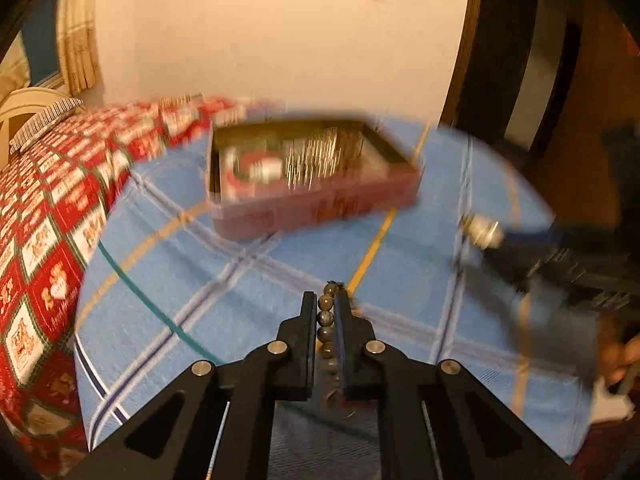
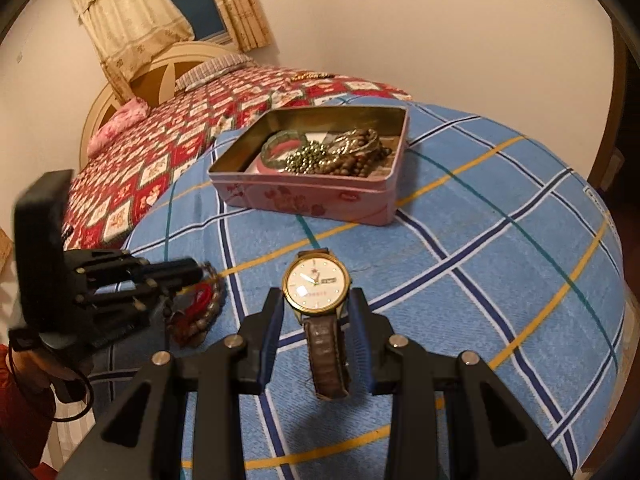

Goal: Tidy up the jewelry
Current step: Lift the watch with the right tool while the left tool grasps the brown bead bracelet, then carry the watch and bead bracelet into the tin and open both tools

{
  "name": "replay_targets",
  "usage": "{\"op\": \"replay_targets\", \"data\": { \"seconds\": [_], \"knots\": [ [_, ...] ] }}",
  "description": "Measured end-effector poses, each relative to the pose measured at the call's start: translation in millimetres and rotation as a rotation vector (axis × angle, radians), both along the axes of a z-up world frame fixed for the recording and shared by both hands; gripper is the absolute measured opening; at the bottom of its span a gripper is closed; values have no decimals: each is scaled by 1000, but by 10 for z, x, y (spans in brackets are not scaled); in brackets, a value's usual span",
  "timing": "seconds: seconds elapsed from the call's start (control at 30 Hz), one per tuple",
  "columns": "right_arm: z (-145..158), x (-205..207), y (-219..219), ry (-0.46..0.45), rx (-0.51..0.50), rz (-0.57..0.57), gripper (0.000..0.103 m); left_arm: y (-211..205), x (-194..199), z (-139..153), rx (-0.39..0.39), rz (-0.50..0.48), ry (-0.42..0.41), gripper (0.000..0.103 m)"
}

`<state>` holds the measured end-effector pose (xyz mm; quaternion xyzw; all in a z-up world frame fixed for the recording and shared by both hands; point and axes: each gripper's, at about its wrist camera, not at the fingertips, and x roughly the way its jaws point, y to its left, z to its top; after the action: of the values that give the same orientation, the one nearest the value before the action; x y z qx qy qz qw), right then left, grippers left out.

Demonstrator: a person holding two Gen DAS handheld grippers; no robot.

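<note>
No legible text on the watch [image 2: 316,282]

Open lane: bare blue checked sheet [image 2: 460,240] between right gripper [image 2: 316,312] and pink tin [image 2: 312,200].
Obstacle, left: left gripper [image 2: 188,276] over bead bracelet [image 2: 204,312].
Tin interior: crowded with beads.

Pink tin [image 2: 316,204] with darker pink flowers is seen ahead of the right gripper [image 2: 316,308], gold inside. The blanket [image 2: 480,240] underneath is done in light blue with navy, white, yellow and teal lines. White dial, gold rim, brown strap on the watch [image 2: 317,280].
</note>
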<state>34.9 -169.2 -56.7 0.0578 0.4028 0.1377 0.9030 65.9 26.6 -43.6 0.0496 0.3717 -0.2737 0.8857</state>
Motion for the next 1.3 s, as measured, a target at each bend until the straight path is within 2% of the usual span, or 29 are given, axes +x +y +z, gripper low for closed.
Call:
{"op": "replay_targets", "data": {
  "seconds": [0.1,0.23,0.4,0.53,0.57,0.63,0.67,0.73,0.77,0.83,0.9,0.97,1.0,1.03,1.07,1.1,1.13,1.17,1.2,1.3],
  "knots": [
    [53,-40,-70,-15,20,-24,36,122,-65,332,-118,7,-61,8],
    [120,-57,-151,-35,71,-52,36,208,-87,561,-203,8,-83,8],
    [178,-48,-171,-48,95,-66,36,287,-66,635,-322,-35,-53,8],
    [171,-29,-154,-44,86,-63,36,251,-16,567,-412,-83,19,8],
    [167,-32,-157,-44,91,-62,36,221,9,534,-387,-73,26,8],
    [152,-26,-151,-42,95,-58,36,6,9,417,-176,-63,-3,8],
    [135,-12,-121,-38,66,-58,36,-29,18,364,-174,-80,19,8],
    [92,11,-90,-26,22,-64,36,17,60,271,-288,-97,83,8],
    [70,17,-109,-19,43,-63,36,28,77,233,-281,-78,89,8],
    [46,21,-148,-10,69,-63,36,-37,102,148,-164,-49,77,7],
    [34,27,-129,-16,22,-72,36,65,88,190,-287,-74,102,7],
    [26,25,-163,-14,64,-50,36,27,92,182,-178,-45,57,7],
    [21,27,-171,-10,78,-46,36,33,124,175,-178,-44,71,7],
    [11,38,-146,-8,47,-56,36,97,132,215,-269,-64,97,7],
    [1,54,-125,-8,22,-60,36,140,112,255,-321,-74,89,7],
    [-9,64,-124,-6,32,-52,36,143,94,271,-294,-62,69,7],
    [-24,75,-143,5,76,-39,36,104,102,256,-218,-45,47,7],
    [-36,83,-149,15,93,-39,36,105,130,222,-190,-36,55,7],
    [-45,89,-137,16,83,-44,36,129,154,209,-200,-29,65,7],
    [-26,90,-127,1,68,-48,36,180,155,325,-241,-24,23,7]
  ]
}}
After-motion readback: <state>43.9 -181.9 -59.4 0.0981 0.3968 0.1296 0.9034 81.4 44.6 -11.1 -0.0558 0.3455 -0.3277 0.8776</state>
